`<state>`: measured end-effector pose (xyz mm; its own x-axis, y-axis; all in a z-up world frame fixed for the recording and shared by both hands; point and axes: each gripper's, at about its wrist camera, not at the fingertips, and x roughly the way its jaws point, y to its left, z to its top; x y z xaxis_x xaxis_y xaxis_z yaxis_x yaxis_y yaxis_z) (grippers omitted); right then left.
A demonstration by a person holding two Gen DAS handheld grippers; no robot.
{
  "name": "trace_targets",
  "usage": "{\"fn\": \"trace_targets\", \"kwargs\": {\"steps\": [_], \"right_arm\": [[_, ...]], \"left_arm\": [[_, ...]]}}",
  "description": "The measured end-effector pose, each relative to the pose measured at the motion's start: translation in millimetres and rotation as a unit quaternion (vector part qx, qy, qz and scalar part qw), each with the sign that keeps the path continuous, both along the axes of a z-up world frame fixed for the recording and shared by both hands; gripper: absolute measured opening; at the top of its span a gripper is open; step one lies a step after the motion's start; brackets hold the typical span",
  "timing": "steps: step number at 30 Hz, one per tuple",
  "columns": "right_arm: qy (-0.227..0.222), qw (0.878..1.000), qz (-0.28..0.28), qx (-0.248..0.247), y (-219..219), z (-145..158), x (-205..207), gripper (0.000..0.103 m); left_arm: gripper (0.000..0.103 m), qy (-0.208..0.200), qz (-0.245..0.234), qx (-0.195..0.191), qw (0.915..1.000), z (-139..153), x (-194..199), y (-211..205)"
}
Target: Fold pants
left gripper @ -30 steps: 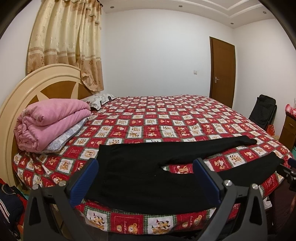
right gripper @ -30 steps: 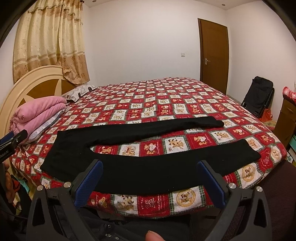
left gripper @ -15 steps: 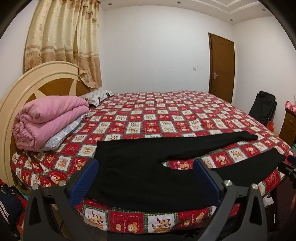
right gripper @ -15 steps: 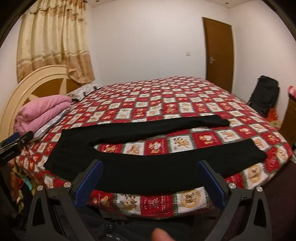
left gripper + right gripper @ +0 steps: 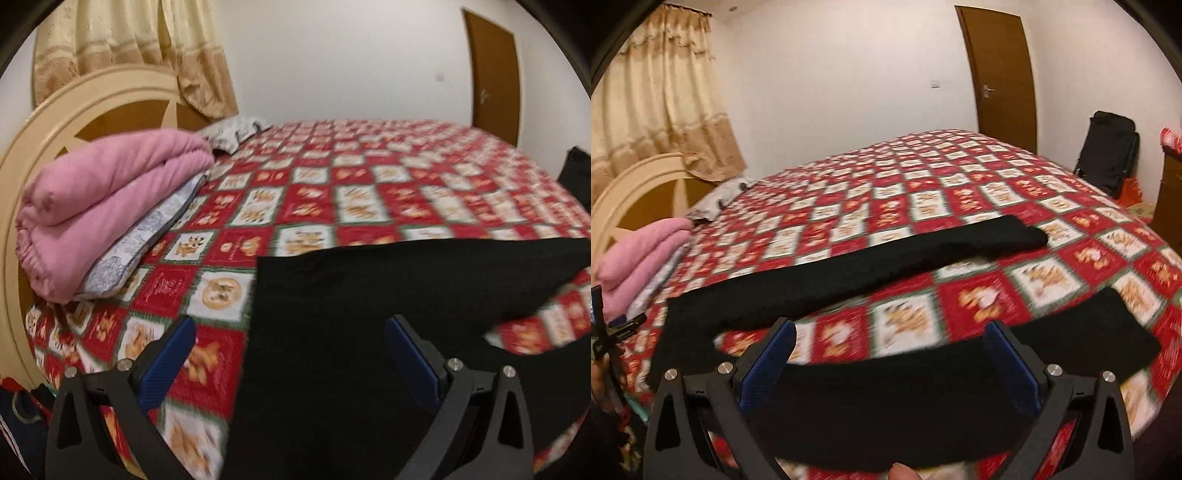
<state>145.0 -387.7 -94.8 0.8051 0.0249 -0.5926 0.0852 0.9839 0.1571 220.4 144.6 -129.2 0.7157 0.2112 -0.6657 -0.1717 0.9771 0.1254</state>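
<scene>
Black pants [image 5: 332,332] lie flat across the near edge of the bed, waist to the left, legs spread apart to the right. In the left wrist view my left gripper [image 5: 291,354] is open, hovering over the waist's left edge, nothing between its blue pads. In the right wrist view the pants [image 5: 886,398] show both legs; the far leg [image 5: 923,251] runs up to the right, and the near leg passes under my right gripper [image 5: 890,354], which is open and holds nothing.
The bed carries a red patterned quilt [image 5: 369,177]. A folded pink blanket [image 5: 103,206] sits on a pillow by the cream headboard [image 5: 74,110]. A black bag [image 5: 1108,151] and a brown door [image 5: 1001,74] stand at the right. A fingertip [image 5: 901,472] shows at the bottom.
Both grippers have moved forward and down toward the pants, so the fabric looks much larger. The left one has shifted toward the waist; the right one now sits over the near leg. Both stayed open.
</scene>
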Motion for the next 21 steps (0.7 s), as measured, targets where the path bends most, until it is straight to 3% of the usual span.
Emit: {"fn": "trace_targets", "kwargs": {"steps": [3,5,7,11,12,16,21], "right_arm": [[0.004,1.000,-0.004,-0.008,-13.1,-1.7,16.6,0.102],[0.004,1.000,-0.005,-0.018,-21.5,-3.2,26.6,0.102],[0.009,1.000,-0.007,-0.023,-28.6,-4.3,34.6,0.102],[0.009,0.999,-0.009,-0.046,-45.2,0.1,50.8,0.102],[0.009,0.999,-0.013,-0.047,-49.7,1.6,55.1,0.102],[0.010,0.998,-0.030,-0.050,-69.8,5.3,76.1,0.102],[0.020,0.998,-0.044,-0.051,-85.4,-1.2,102.5,0.102]], "left_arm": [[0.102,0.024,0.012,-0.014,0.9995,-16.4,35.3,19.8],[0.091,0.029,0.008,-0.019,0.9994,-22.3,53.7,28.9],[0.087,0.042,0.001,-0.031,0.9986,-27.0,71.3,34.6],[0.086,0.063,-0.006,-0.026,0.9976,-35.0,98.1,42.9],[0.086,0.066,-0.009,-0.031,0.9973,-36.4,101.9,45.9],[0.064,0.091,-0.027,-0.068,0.9932,-46.8,116.2,55.1],[0.060,0.100,-0.044,-0.101,0.9889,-53.8,118.8,57.8]]}}
